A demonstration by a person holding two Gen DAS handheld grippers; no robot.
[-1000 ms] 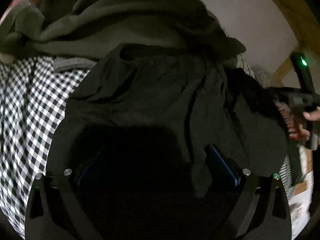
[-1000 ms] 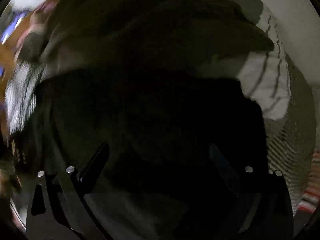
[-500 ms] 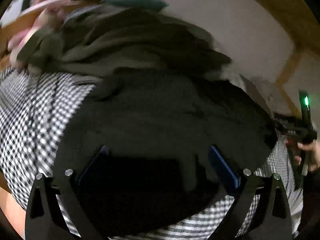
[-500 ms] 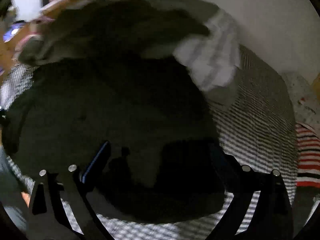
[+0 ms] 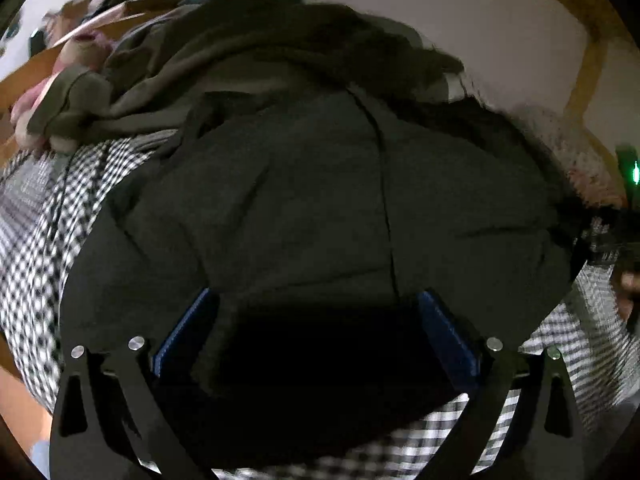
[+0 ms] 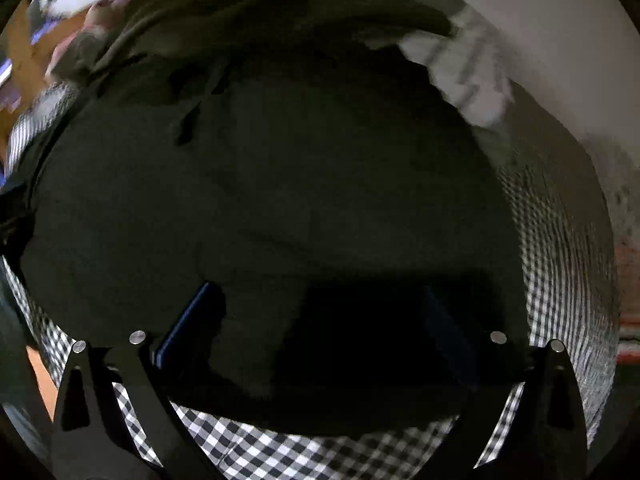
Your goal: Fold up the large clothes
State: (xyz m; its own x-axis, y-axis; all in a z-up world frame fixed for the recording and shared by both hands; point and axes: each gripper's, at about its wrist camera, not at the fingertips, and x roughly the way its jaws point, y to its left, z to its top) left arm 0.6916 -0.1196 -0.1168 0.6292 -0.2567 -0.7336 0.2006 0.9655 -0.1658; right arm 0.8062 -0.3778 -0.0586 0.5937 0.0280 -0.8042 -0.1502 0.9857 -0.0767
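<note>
A large dark garment [image 5: 320, 200] lies spread out, nearly flat, on a black-and-white checked sheet [image 5: 36, 260]. My left gripper [image 5: 316, 320] hovers over the garment's near hem, open, its blue pads [image 5: 186, 332] wide apart with dark cloth and shadow between them. In the right wrist view the same garment [image 6: 280, 200] fills the middle. My right gripper [image 6: 320, 312] is open over its near edge, and the checked sheet [image 6: 280, 456] shows just below the hem. Whether either gripper's fingers touch the fabric is hidden by shadow.
An olive-green heap of clothes [image 5: 240, 52] lies behind the dark garment, with a pink item [image 5: 28, 120] at far left. A white striped cloth [image 6: 468, 76] sits at the back right. A wooden frame [image 5: 592, 40] and a pale wall lie beyond. A hand [image 5: 628, 280] shows at the right edge.
The dark garment was bunched close to both cameras a second ago and now lies spread flat on the sheet. Both grippers have drawn back toward its near edge.
</note>
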